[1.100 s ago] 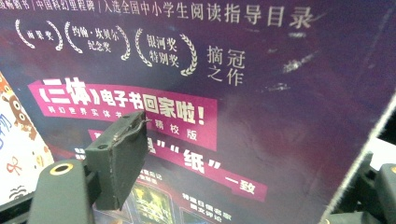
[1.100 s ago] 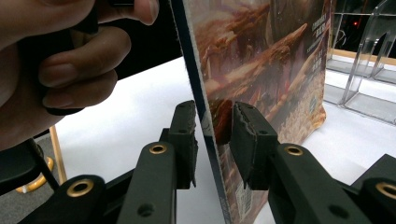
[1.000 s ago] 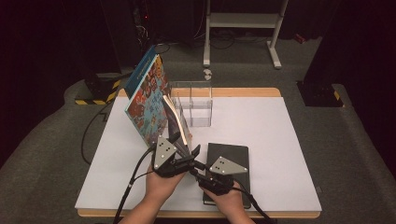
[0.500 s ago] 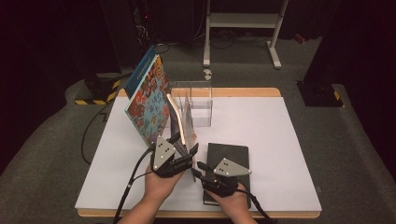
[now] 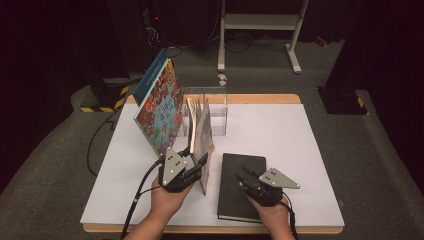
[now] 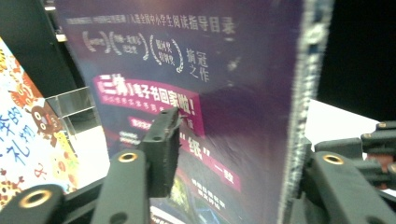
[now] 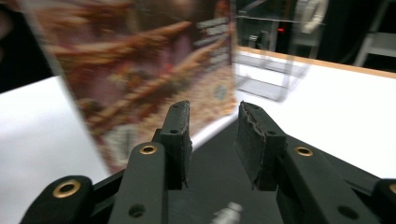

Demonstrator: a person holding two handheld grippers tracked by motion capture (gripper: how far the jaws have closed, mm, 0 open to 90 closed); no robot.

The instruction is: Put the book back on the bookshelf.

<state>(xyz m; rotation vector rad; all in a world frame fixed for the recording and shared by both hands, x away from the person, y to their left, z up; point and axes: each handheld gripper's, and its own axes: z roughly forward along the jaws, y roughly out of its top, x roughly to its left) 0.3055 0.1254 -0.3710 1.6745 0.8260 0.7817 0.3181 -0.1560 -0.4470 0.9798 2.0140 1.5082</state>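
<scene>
Gripping upright book edge, left claw

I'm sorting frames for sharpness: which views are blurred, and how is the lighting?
High view: sharp, white table brightly lit, room behind nearly black. Left gripper view: the purple book cover sits very close and its print is soft. Right gripper view: the upright book is smeared by motion blur, while the right gripper jaws and black notebook look sharper.
</scene>
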